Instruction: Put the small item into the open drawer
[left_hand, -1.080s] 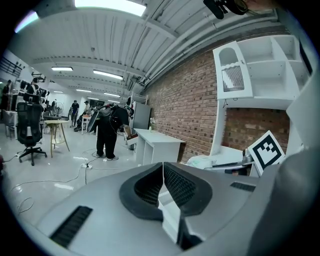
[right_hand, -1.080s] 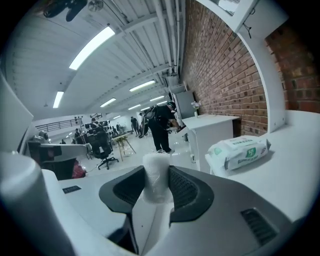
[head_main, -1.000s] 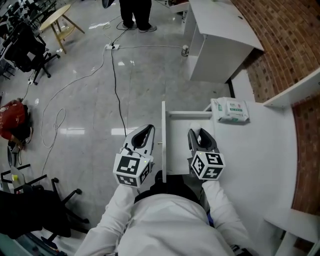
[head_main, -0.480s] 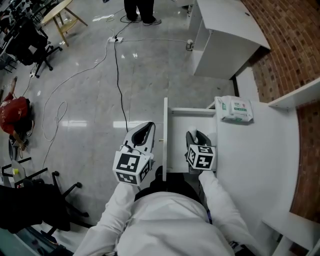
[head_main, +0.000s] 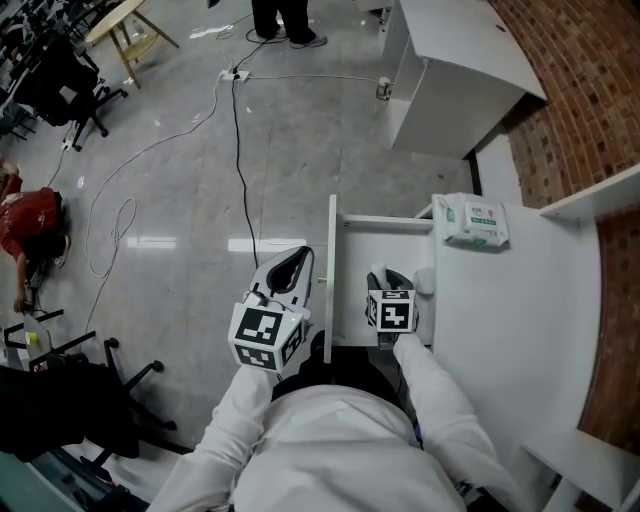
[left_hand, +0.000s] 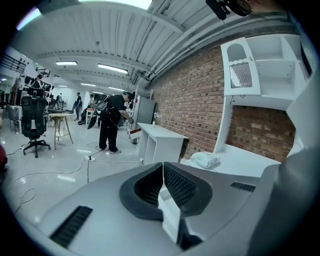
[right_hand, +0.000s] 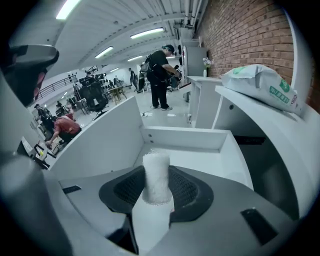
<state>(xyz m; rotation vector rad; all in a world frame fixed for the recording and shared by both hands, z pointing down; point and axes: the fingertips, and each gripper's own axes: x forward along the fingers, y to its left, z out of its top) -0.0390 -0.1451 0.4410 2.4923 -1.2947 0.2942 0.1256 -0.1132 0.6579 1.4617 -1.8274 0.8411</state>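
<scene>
- Small white cylinder with a fuzzy upper part (right_hand: 156, 176) stands upright between the jaws of the right gripper (head_main: 389, 282), pads pressing on both of its sides.
- Gripper and cylinder are tilted down inside the open white drawer (head_main: 350, 262), above its bare floor, near the end closest to the person.
- Left gripper (head_main: 291, 271) is outside the drawer, just beside the drawer's front panel; jaws closed together, nothing between them.
- White desk top (head_main: 512, 320) is right of the drawer.
- White-and-green soft pack of wipes (head_main: 474, 220) lies on the desk by the drawer's far corner.
- White cabinet (head_main: 452, 78) stands farther off on the grey floor (head_main: 180, 215).
- Person in dark clothes (right_hand: 161, 77) stands in the background.
</scene>
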